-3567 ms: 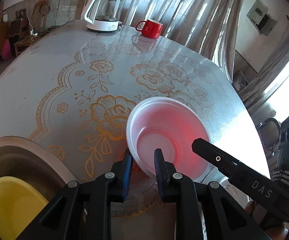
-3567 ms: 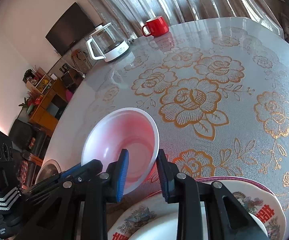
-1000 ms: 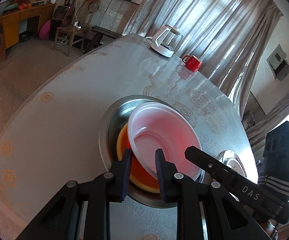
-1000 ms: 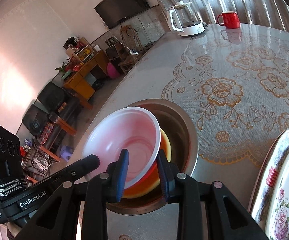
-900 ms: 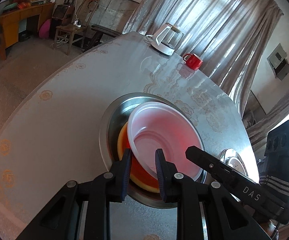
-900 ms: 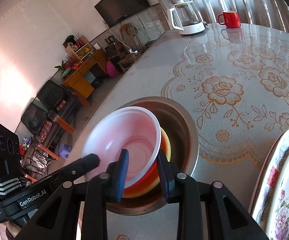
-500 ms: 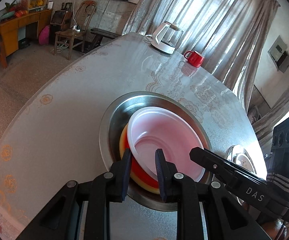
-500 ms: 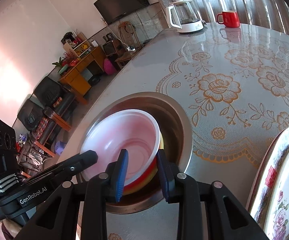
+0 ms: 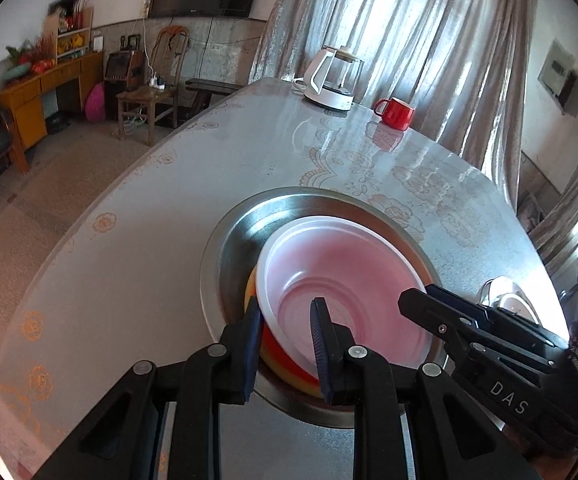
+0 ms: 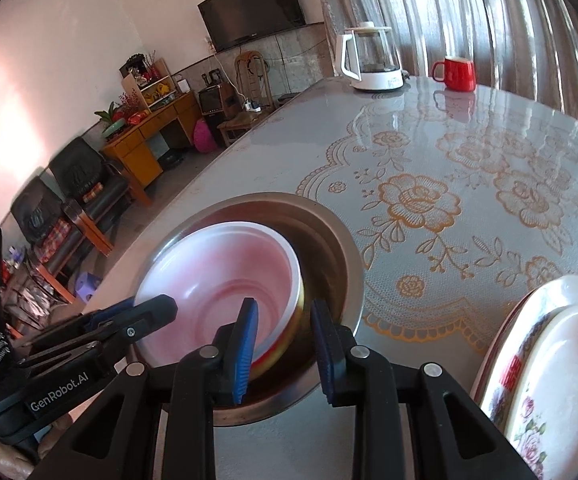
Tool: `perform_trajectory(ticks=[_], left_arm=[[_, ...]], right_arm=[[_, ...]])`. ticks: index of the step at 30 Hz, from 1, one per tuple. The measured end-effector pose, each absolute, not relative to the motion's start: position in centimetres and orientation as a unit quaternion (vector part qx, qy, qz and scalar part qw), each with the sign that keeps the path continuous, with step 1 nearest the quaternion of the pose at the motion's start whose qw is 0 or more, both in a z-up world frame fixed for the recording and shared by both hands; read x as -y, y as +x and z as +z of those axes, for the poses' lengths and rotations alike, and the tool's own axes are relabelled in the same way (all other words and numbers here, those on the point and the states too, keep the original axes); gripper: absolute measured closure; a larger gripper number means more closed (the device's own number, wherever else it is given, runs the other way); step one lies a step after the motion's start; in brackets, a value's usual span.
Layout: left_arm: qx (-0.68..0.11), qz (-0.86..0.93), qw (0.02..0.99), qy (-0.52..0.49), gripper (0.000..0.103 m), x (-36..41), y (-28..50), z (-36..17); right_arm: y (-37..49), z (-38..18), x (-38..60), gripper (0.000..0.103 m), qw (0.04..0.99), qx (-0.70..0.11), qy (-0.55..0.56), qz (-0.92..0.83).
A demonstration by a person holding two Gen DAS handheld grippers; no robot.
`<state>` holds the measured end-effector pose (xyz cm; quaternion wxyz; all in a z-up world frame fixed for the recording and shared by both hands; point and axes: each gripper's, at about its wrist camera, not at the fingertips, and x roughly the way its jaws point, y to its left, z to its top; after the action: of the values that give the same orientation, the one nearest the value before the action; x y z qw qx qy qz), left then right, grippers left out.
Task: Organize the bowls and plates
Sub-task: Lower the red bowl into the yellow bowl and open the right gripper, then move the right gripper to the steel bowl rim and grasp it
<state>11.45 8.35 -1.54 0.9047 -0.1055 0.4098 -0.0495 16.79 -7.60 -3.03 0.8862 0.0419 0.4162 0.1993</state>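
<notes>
Left wrist view: the left gripper [image 9: 287,344] has its jaws drawn nearly together, pinching the near rim of the white bowl [image 9: 341,280]. One pad is inside the bowl and the other outside it. The bowl sits nested on a red and an orange bowl [image 9: 285,360], whose edges show just below and left of the jaws. All of them lie in the metal basin [image 9: 249,232], which spreads ahead of the jaws and to both sides. To the right of the jaws, the right gripper [image 9: 421,304] reaches in over the bowl's right rim. Far ahead on the table [image 9: 129,272] stand a kettle [image 9: 335,80] and a red mug [image 9: 395,112], well apart from the basin.

Right wrist view: the right gripper [image 10: 283,344] has just been closing its jaws, which stand narrow with the white bowl's [image 10: 217,276] wall between them. The left pad is inside the bowl and the right pad outside, over the basin's [image 10: 337,248] dark hollow. The coloured bowls' edges show just under the rim between the pads. To the left of the jaws, the left gripper [image 10: 157,312] holds the opposite rim. Well to the right of the jaws lie stacked plates [image 10: 549,360], a white one on a patterned one. The kettle [image 10: 373,60] and mug [image 10: 455,72] stand far ahead.
</notes>
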Motion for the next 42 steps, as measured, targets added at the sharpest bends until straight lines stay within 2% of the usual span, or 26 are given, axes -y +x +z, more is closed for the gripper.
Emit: perform_trajectory(ticks=[11,16,25,28,42], left_arm=[[-0.397,-0.038,0.914,-0.080,0.075,-8.2,11.5,-1.7],[-0.389,-0.043,0.917,-0.081,0.067,-8.2,11.0,-1.4],[-0.381,-0.036,0.921,-0.073,0.066,-8.3,9.7,-0.8],[-0.377,-0.032,0.923,-0.076,0.063,-8.6,9.3,-0.5],[-0.375,-0.012,0.923,-0.084,0.062,-10.0,7.6,-0.7]], right_arm=[[16.8,-3.3,7.6,0.081,0.891,-0.409,0.029,0.195],[16.6,-3.3,7.7,0.077,0.889,-0.408,0.044,0.204],[16.2,-3.2,8.1,0.077,0.890,-0.402,0.054,0.209],[16.0,-3.2,8.3,0.077,0.891,-0.400,0.057,0.209],[14.7,-2.8,9.6,0.071,0.894,-0.387,0.077,0.211]])
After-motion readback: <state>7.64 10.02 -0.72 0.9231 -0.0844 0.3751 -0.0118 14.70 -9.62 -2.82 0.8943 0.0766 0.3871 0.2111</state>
